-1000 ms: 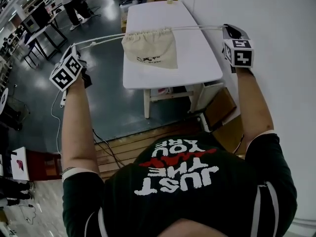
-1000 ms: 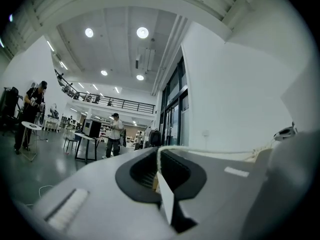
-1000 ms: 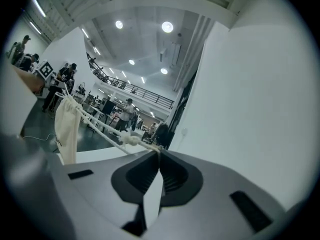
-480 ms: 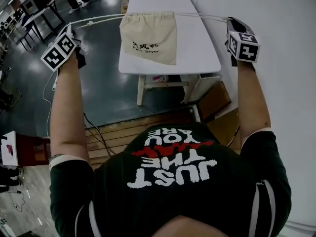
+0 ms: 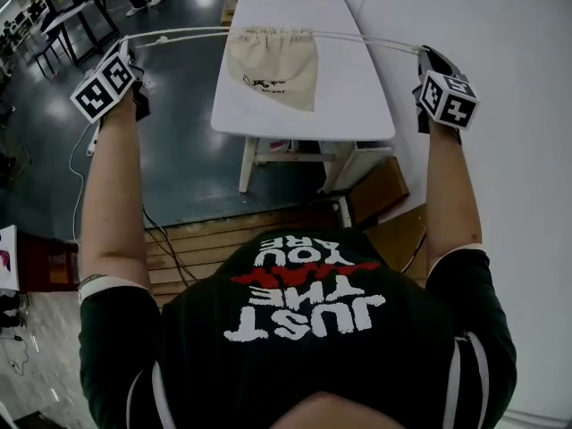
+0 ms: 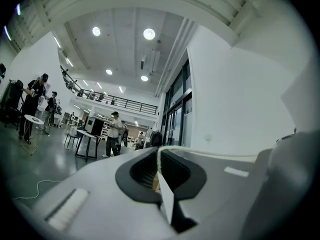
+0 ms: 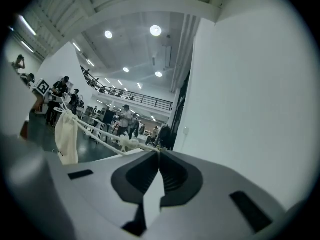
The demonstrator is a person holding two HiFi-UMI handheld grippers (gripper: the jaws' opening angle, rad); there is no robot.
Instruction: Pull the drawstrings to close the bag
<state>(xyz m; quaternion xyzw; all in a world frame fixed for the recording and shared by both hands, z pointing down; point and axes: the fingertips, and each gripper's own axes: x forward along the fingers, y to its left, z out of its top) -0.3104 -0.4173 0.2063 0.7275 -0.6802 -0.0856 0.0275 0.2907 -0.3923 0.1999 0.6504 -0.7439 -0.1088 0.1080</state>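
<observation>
A beige drawstring bag (image 5: 271,65) hangs over the white table (image 5: 357,105), its mouth gathered into pleats. White drawstrings (image 5: 183,35) run taut from the mouth out to both sides. At the left, my left gripper (image 5: 132,52) is shut on the left cord's end; the cord (image 6: 158,156) passes between the pressed jaws of my left gripper (image 6: 158,160). At the right, near the wall, my right gripper (image 5: 421,54) is shut on the other drawstring (image 5: 366,40). In the right gripper view the knotted cord (image 7: 127,144) runs from my right gripper (image 7: 159,156) to the bag (image 7: 66,136).
A white wall (image 5: 500,25) stands close on the right. Under the table sit a cardboard box (image 5: 380,186) and a wooden platform (image 5: 250,239). Dark glossy floor (image 5: 179,150) spreads to the left, with other tables and people far off.
The bag's mouth has drawn a little narrower and more pleated. Both grippers stay spread wide with the cords taut. The head view has shifted slightly.
</observation>
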